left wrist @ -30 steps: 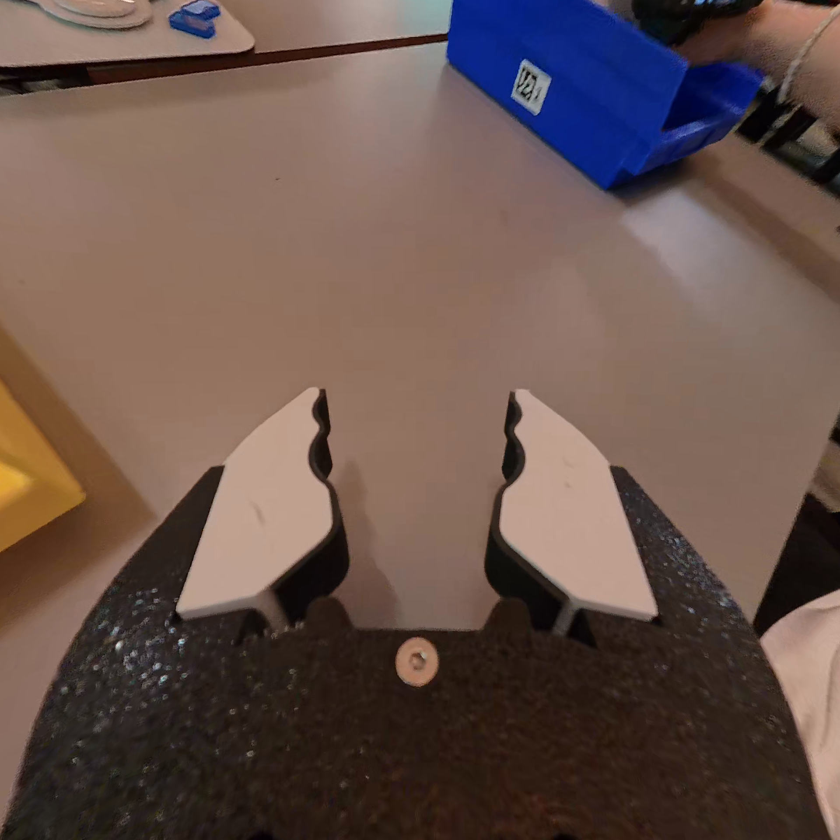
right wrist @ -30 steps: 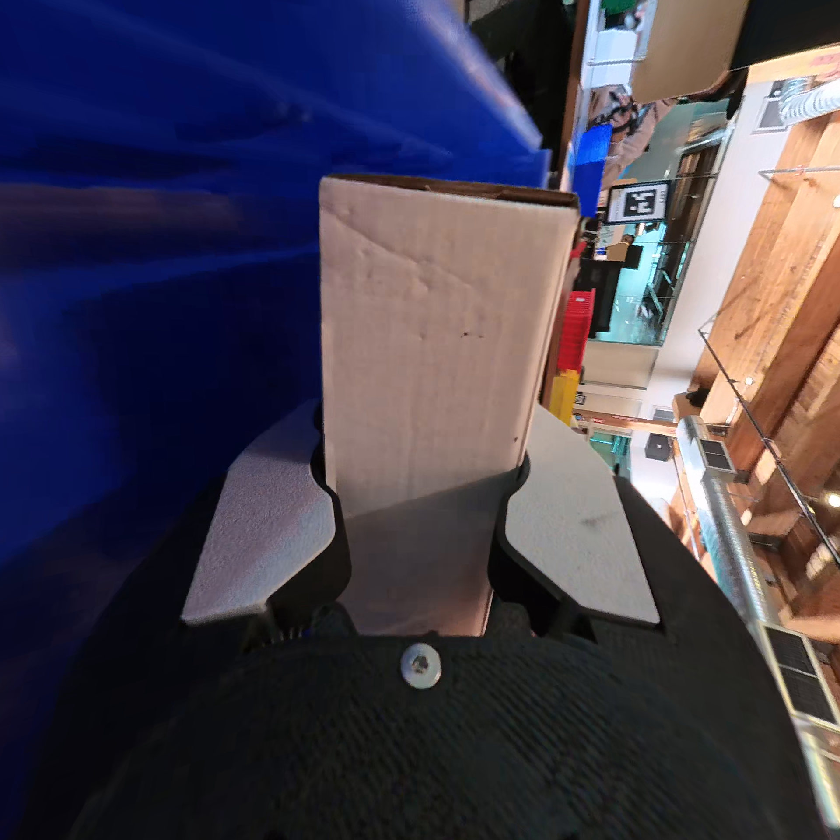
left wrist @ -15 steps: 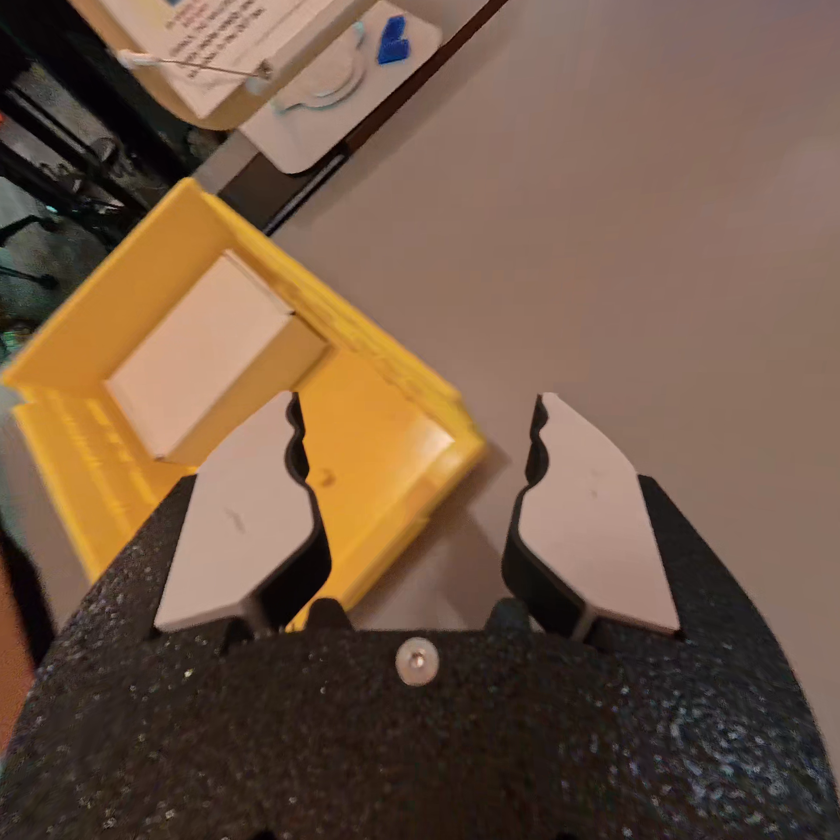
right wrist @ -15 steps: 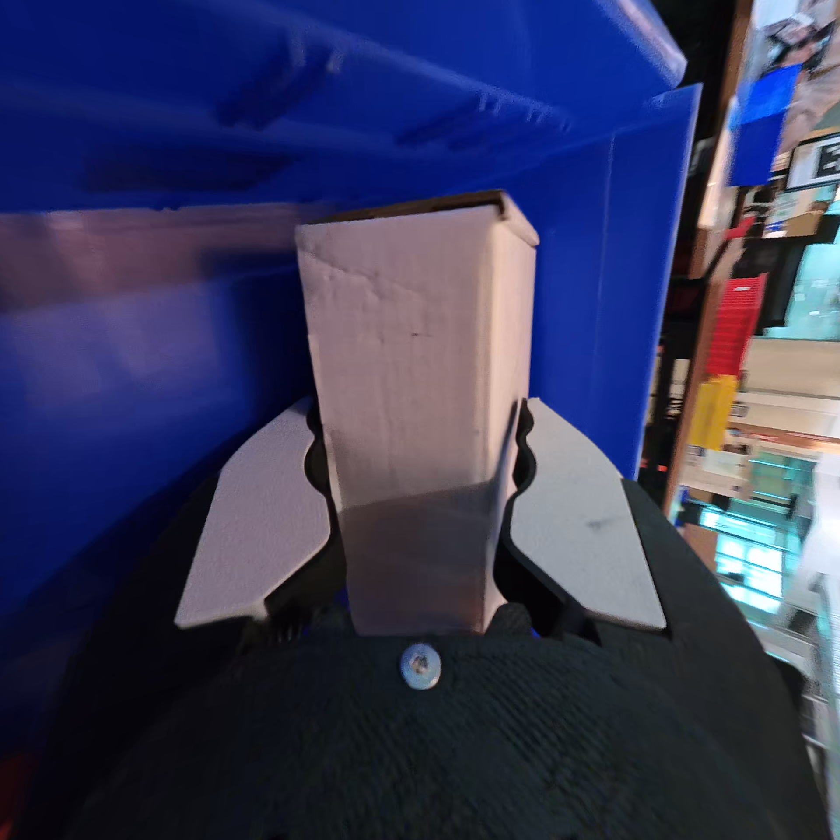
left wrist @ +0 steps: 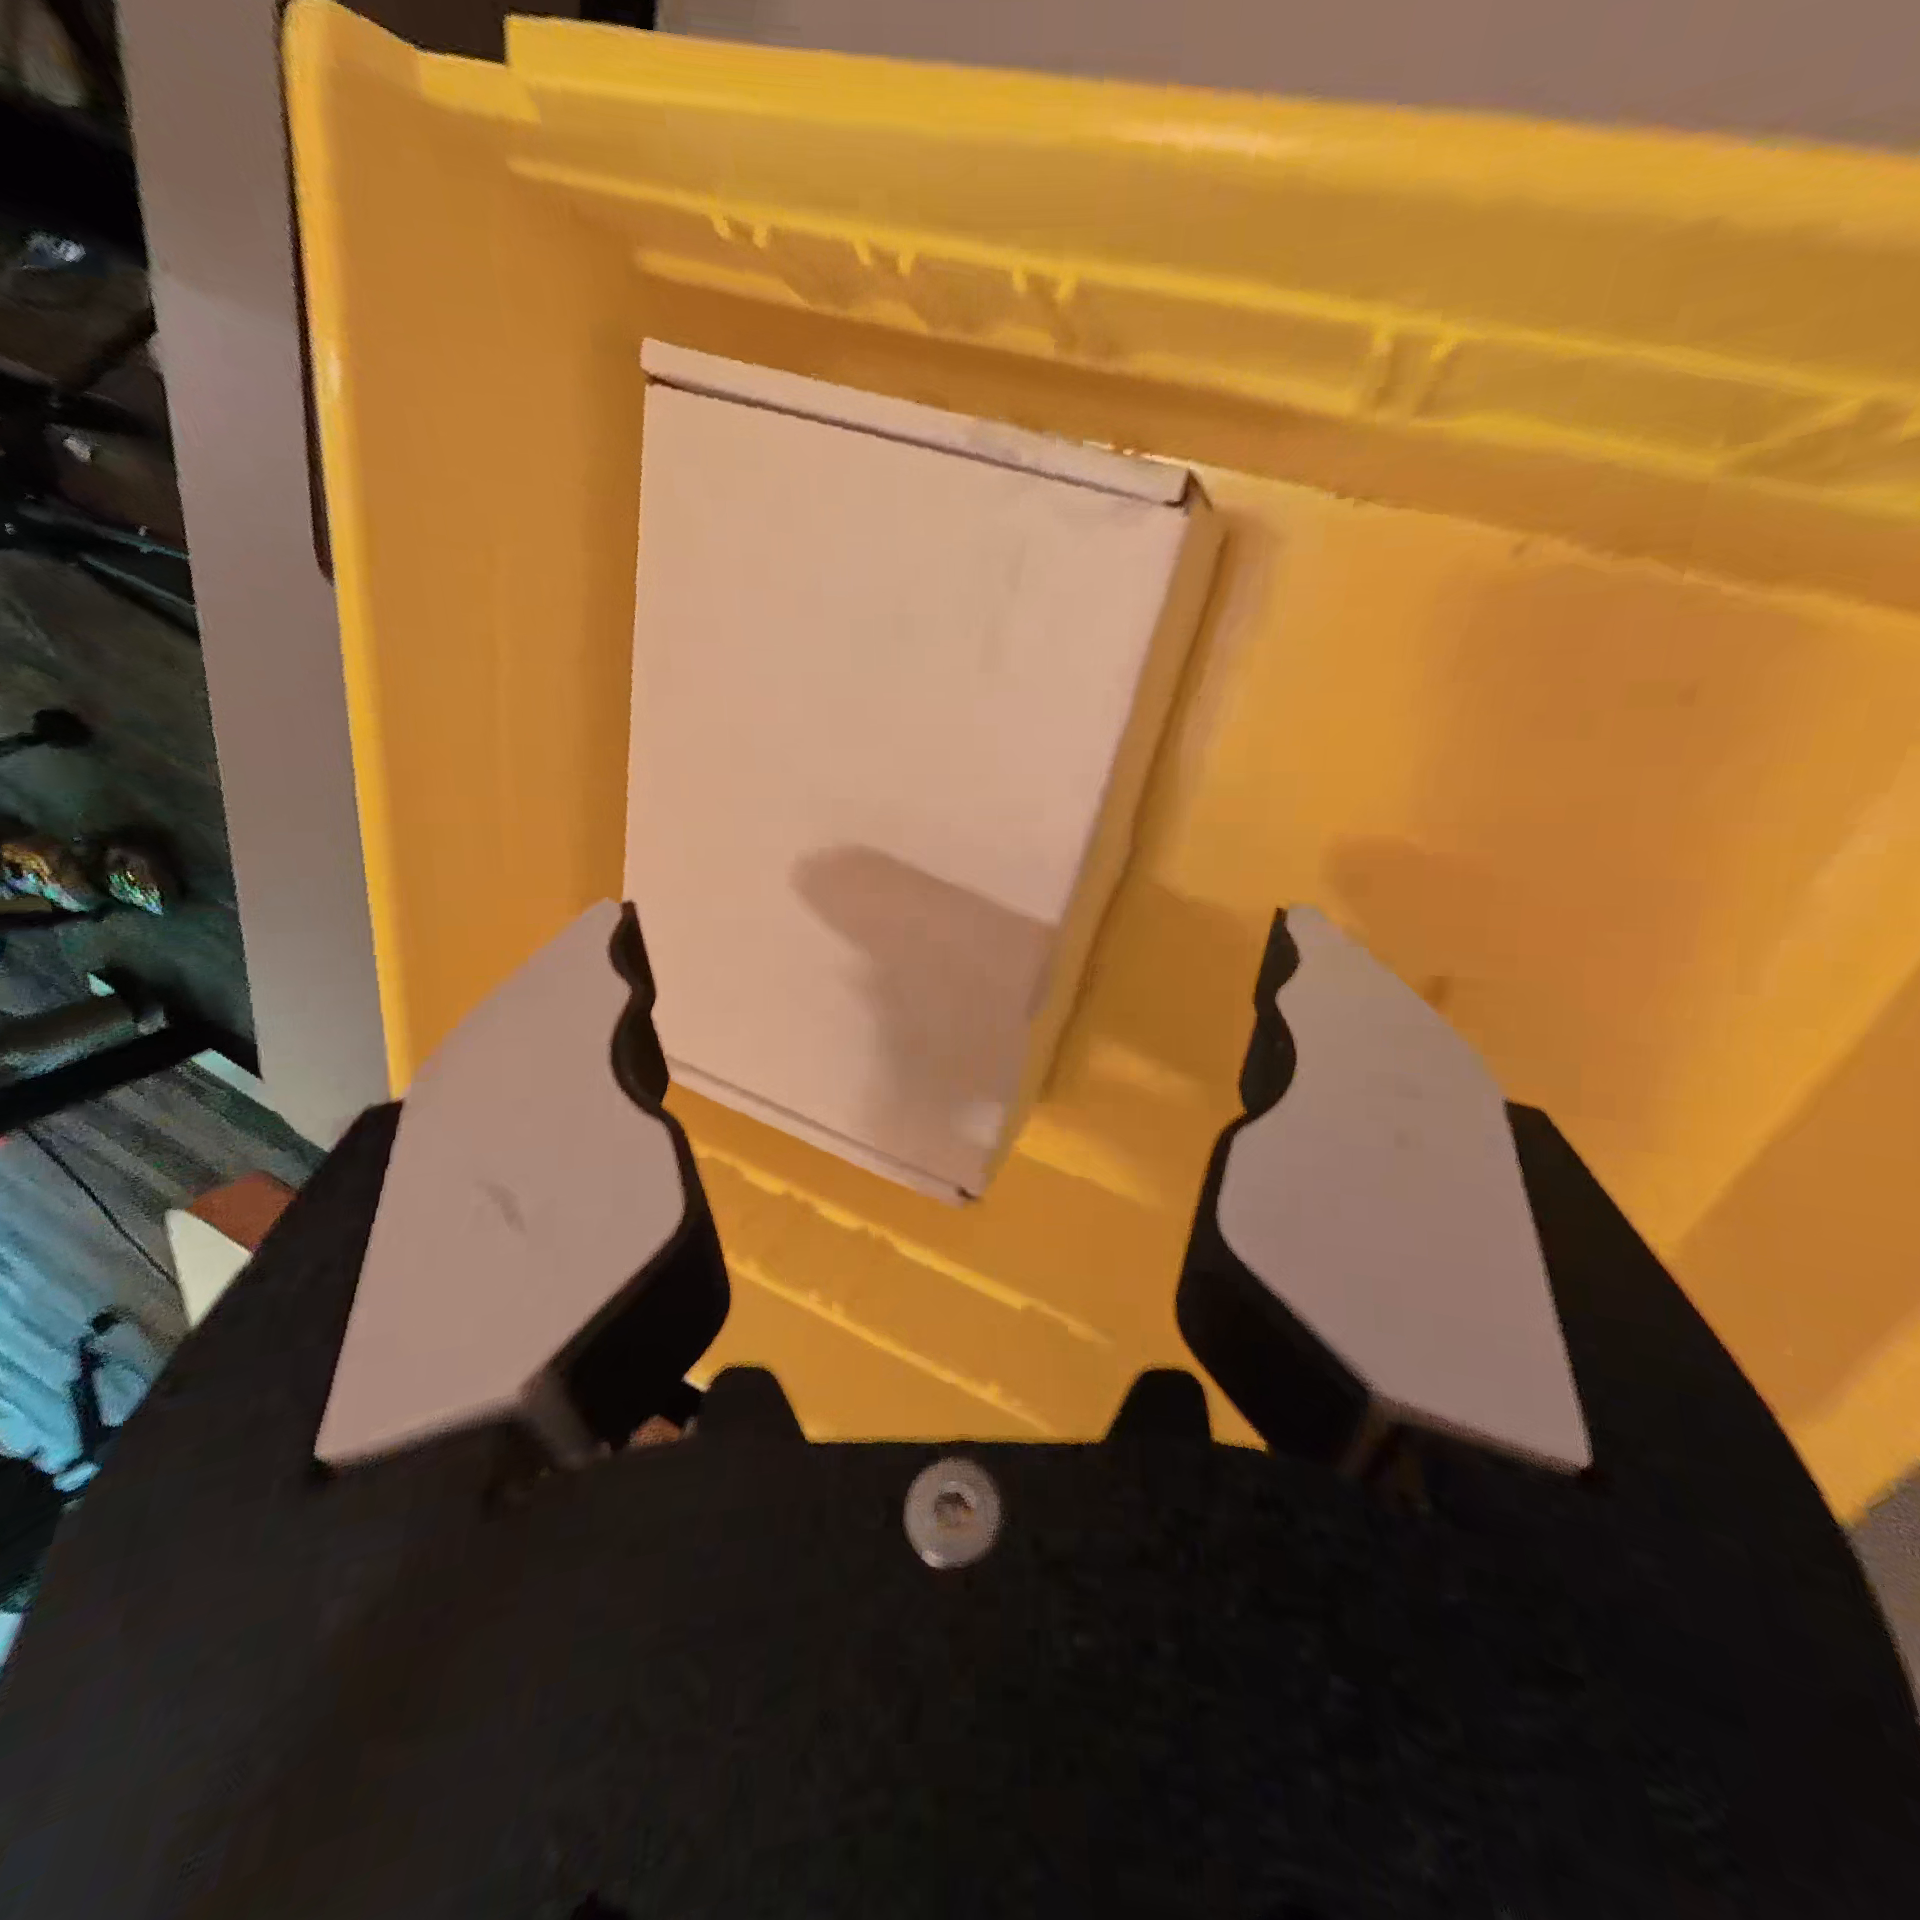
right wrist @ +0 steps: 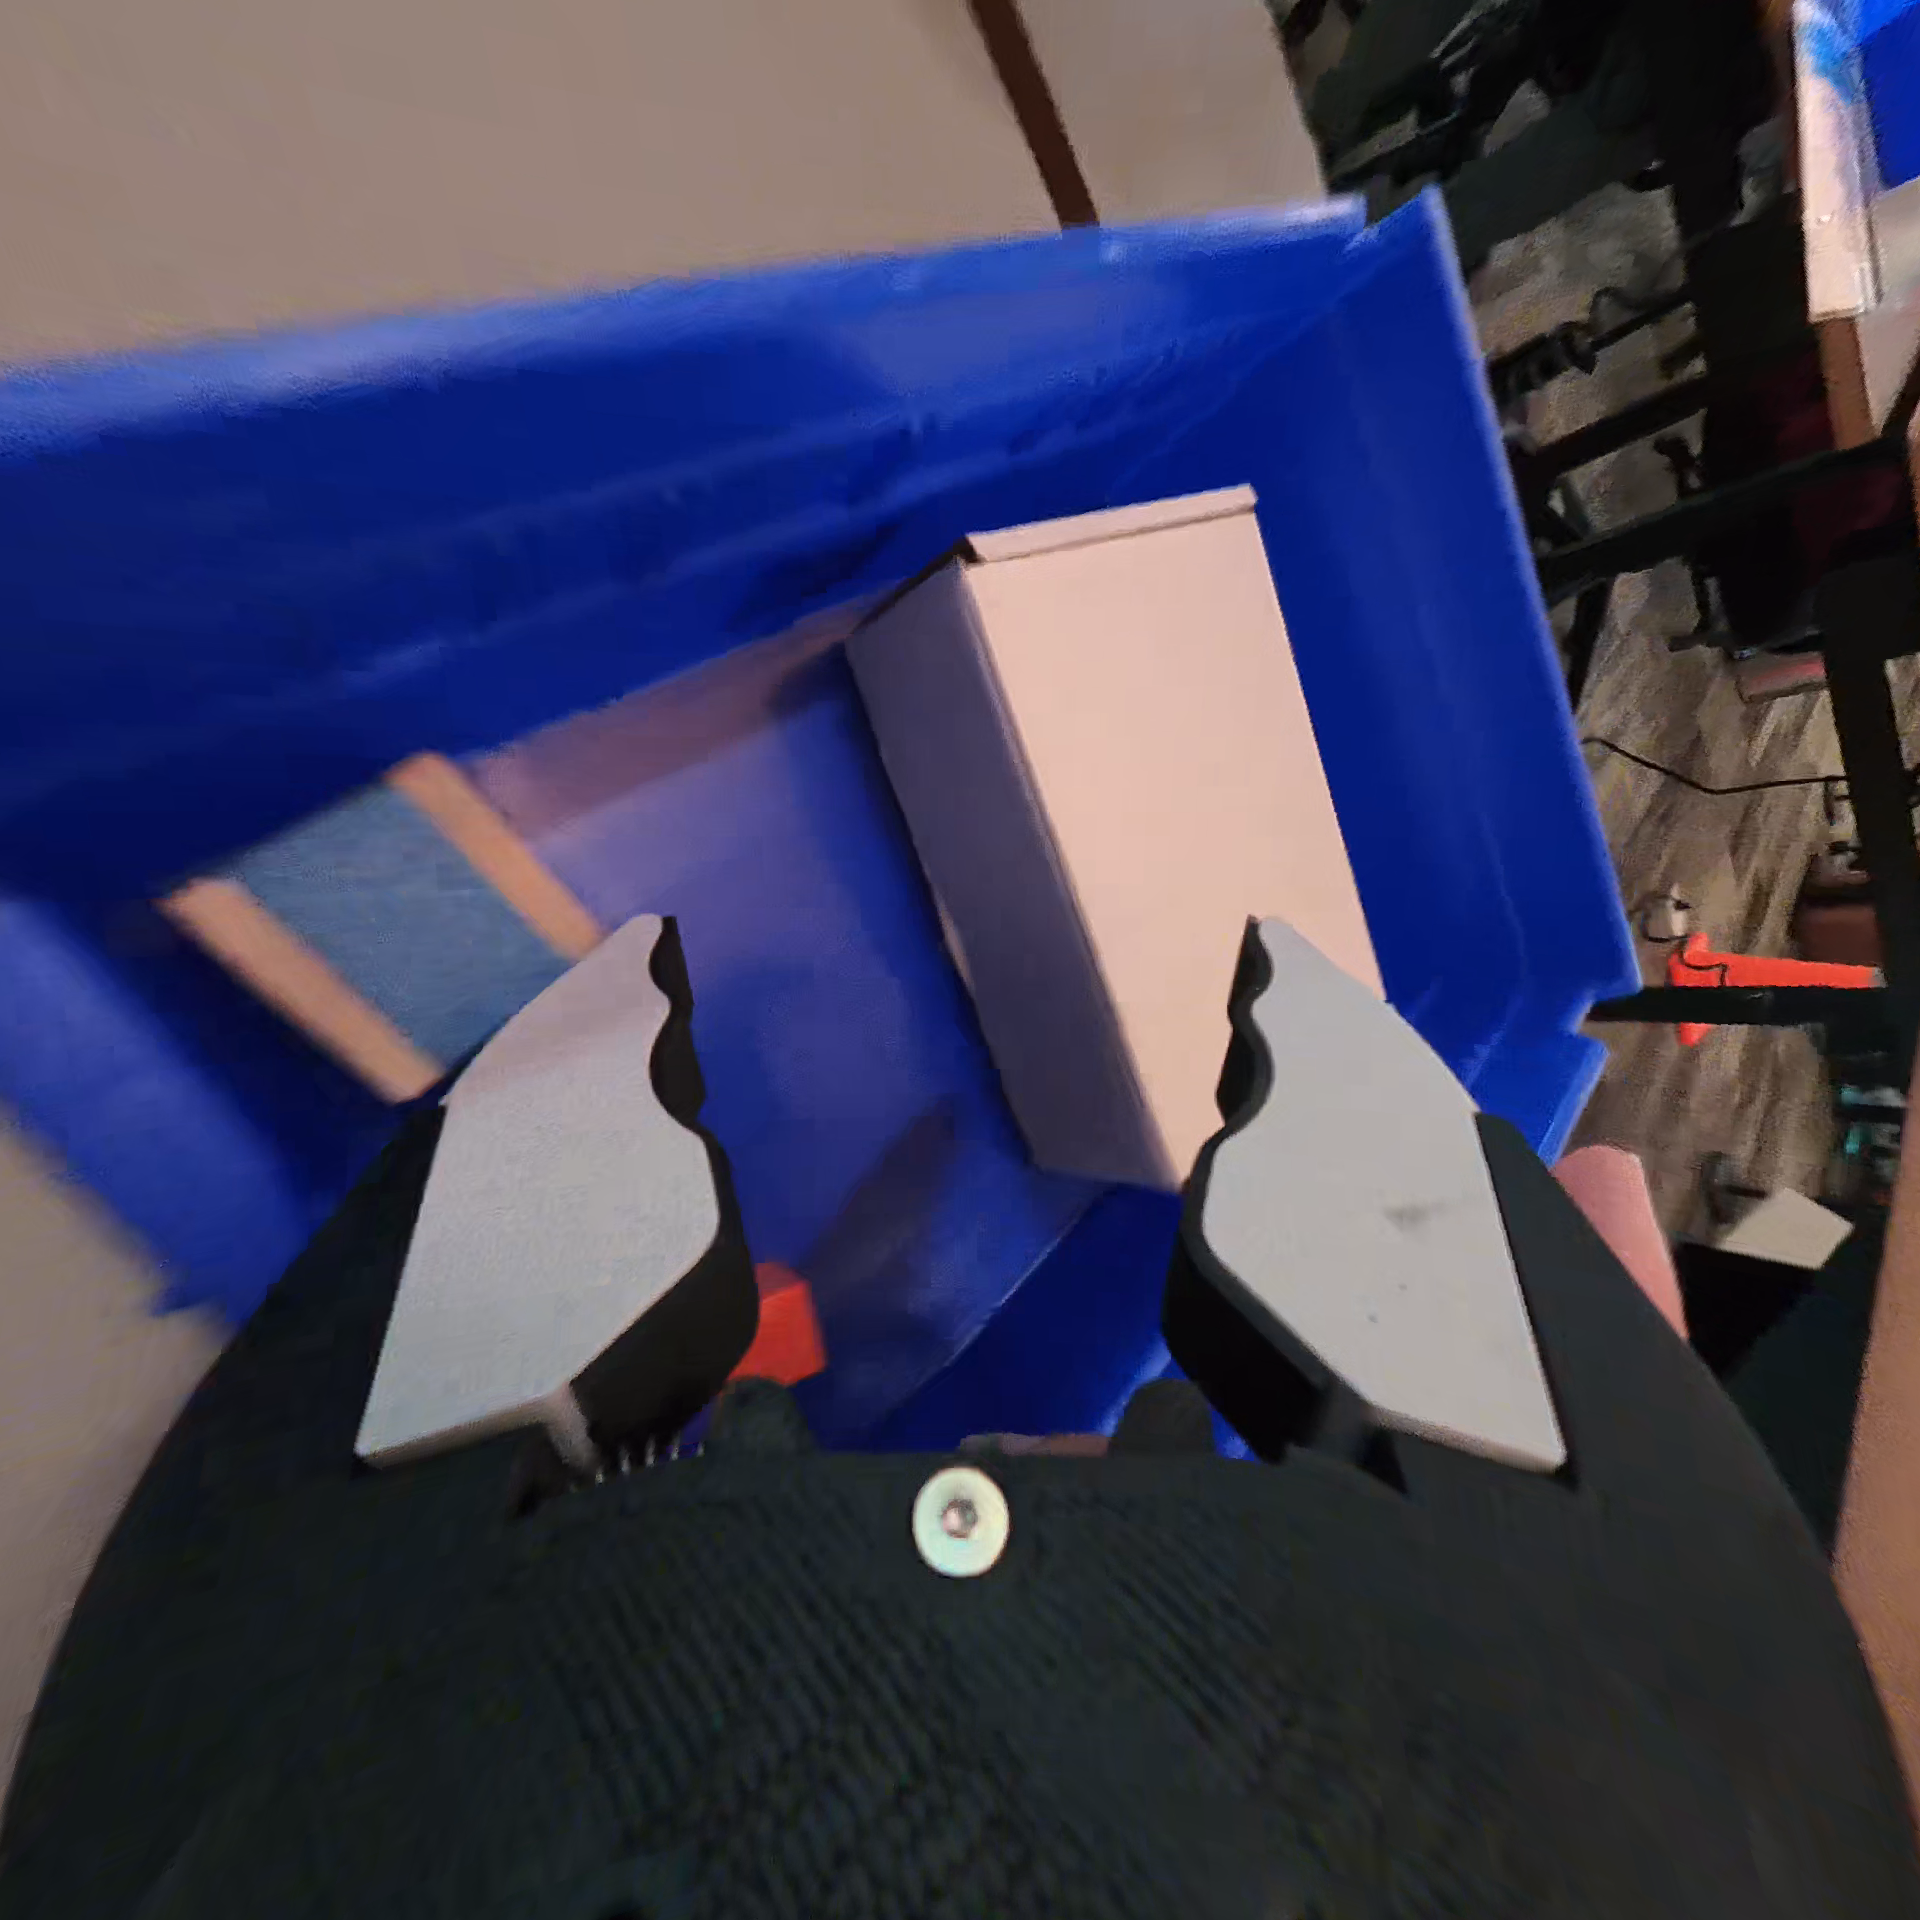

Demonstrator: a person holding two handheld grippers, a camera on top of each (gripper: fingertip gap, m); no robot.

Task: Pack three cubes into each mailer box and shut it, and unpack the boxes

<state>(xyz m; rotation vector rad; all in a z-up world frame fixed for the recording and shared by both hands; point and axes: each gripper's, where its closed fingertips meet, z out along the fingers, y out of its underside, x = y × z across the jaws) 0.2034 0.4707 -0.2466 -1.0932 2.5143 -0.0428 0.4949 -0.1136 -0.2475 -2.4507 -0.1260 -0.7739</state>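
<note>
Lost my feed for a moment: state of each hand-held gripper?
Left hand-held gripper: open, empty, above closed mailer box.
Right hand-held gripper: open, empty.

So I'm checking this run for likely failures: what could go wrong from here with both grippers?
1. The left gripper is open but off-centre: its left finger is level with the white mailer box edge in the yellow bin, so closing may clip or shove it.
2. The right gripper is open beside the tilted mailer box in the blue bin; it could topple.
</note>
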